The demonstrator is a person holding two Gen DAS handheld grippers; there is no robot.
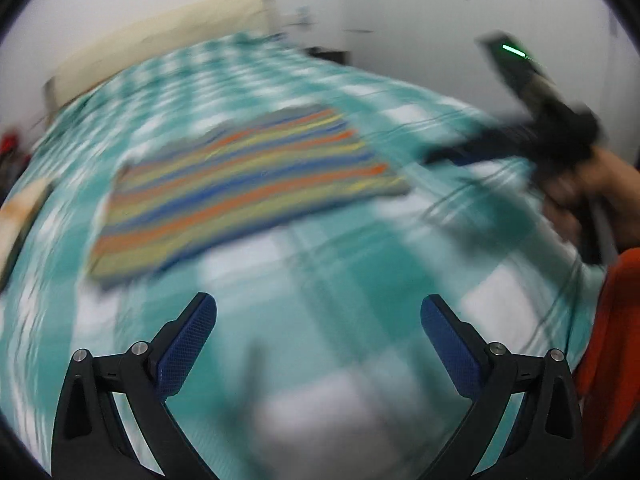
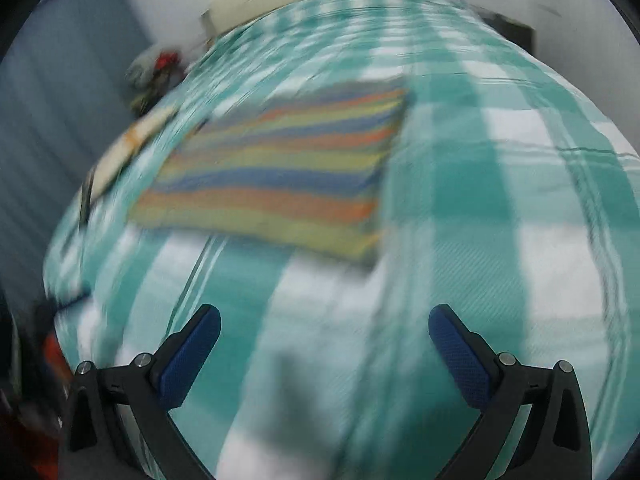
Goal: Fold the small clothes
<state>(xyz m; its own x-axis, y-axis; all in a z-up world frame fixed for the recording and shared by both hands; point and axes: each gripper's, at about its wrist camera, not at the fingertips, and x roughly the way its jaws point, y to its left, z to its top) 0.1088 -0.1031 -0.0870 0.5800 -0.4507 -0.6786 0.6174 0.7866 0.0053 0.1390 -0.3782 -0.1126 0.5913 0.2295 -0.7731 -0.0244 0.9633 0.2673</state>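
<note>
Striped cloth [image 1: 248, 184] lies flat out on the teal checked bedspread [image 1: 360, 240], well ahead of both your tools and touching neither. From the right wrist the same striped piece [image 2: 276, 176] sits far and left of centre, looking like a tidy rectangle, though the blur hides any seams or edges, so you can't say how many layers it has.

Your left gripper [image 1: 318, 344] hangs over bare bedspread with its blue pads spread wide and nothing between them. Your right gripper [image 2: 324, 354] is the same story: jaws wide apart, empty, over the checks. In the left view you can also see your right hand [image 1: 572, 188] carrying its tool out to the right of the cloth, clear of it.

Expect this piece to be light, soft and floppy; it will sag and drag across the bedding rather than hold a shape. It should not be slippery against those textured pads. Best bet is to pinch the two near corners, one per side, right at the edge, taking only the cloth and not the bedspread under it. A pinch in the middle would likely bunch it.
</note>
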